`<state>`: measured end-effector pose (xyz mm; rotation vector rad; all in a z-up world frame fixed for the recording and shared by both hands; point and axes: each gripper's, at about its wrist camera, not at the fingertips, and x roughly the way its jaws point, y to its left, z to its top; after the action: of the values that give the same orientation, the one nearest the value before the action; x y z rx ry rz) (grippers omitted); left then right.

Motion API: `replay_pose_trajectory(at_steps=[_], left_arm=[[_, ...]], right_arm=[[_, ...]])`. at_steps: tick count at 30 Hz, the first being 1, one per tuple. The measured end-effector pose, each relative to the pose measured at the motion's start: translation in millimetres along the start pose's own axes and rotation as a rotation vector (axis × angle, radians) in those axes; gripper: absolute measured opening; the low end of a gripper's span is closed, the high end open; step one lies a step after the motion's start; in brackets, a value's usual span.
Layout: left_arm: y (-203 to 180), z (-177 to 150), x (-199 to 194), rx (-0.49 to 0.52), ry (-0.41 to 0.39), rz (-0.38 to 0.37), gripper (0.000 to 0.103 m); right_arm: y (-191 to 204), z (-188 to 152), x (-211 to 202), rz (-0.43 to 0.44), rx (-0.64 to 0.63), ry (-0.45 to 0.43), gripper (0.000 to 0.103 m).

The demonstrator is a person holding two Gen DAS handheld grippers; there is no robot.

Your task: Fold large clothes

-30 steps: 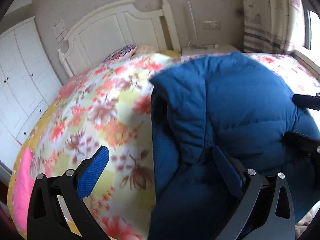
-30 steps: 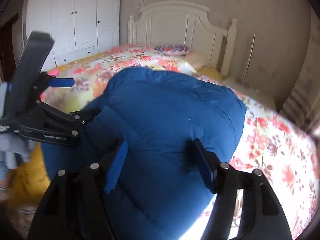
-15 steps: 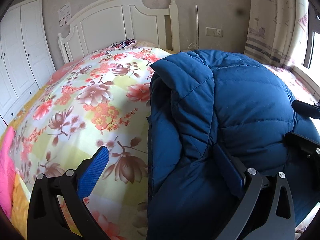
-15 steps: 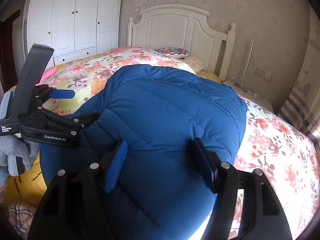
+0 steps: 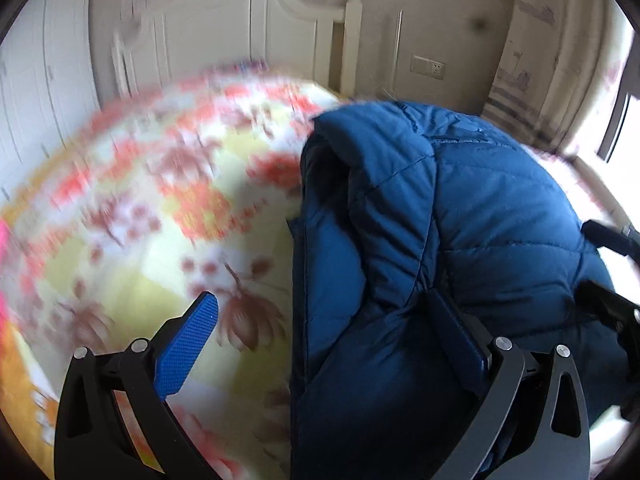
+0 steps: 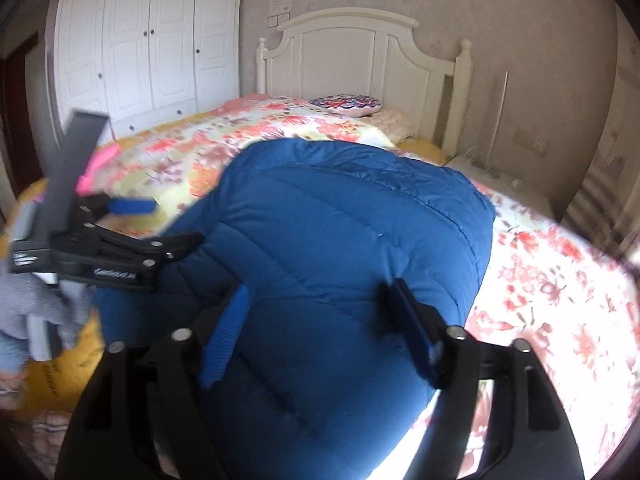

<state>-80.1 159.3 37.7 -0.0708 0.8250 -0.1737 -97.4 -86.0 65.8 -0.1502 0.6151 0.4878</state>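
Folding well along: jacket (image 5: 460, 240) already bundled on the bed (image 5: 160, 200), final tuck and squaring likely remaining.

Gaping wide at the left tongs (image 5: 320, 344), far pad only pressing into the jacket's edge; likewise spreading open at the right tongs (image 6: 320, 340), straddling the bundle, gripping nothing. Showing the layered flap only from the left; wardrobe (image 6: 152, 40) only from the right.

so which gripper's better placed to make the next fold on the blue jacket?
Probably the right gripper: its open fingers straddle the blue jacket. The left gripper sits at the jacket's edge, one finger over the floral quilt.
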Motion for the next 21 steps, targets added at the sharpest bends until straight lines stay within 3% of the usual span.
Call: replay_pose_trajectory(at_steps=[3, 6, 9, 13, 16, 21], left_arm=[[38, 6, 2, -0.122, 0.116, -0.207, 0.099], [70, 7, 0, -0.215, 0.128, -0.310, 0.099], [87, 5, 18, -0.289, 0.224, -0.434, 0.099], [94, 2, 44, -0.382, 0.304, -0.606, 0.099], [83, 3, 54, -0.395, 0.334, -0.686, 0.099], [55, 14, 68, -0.338, 0.390, -0.714, 0.099]], right_arm=[[-22, 0, -24, 0.070, 0.122, -0.036, 0.087], [-52, -7, -35, 0.121, 0.286, -0.053, 0.097], [-82, -23, -22, 0.233, 0.480, 0.003, 0.099], [-94, -40, 5, 0.345, 0.611, 0.096, 0.101], [-91, -46, 18, 0.352, 0.610, 0.143, 0.101], [-90, -43, 22, 0.358, 0.595, 0.175, 0.101]])
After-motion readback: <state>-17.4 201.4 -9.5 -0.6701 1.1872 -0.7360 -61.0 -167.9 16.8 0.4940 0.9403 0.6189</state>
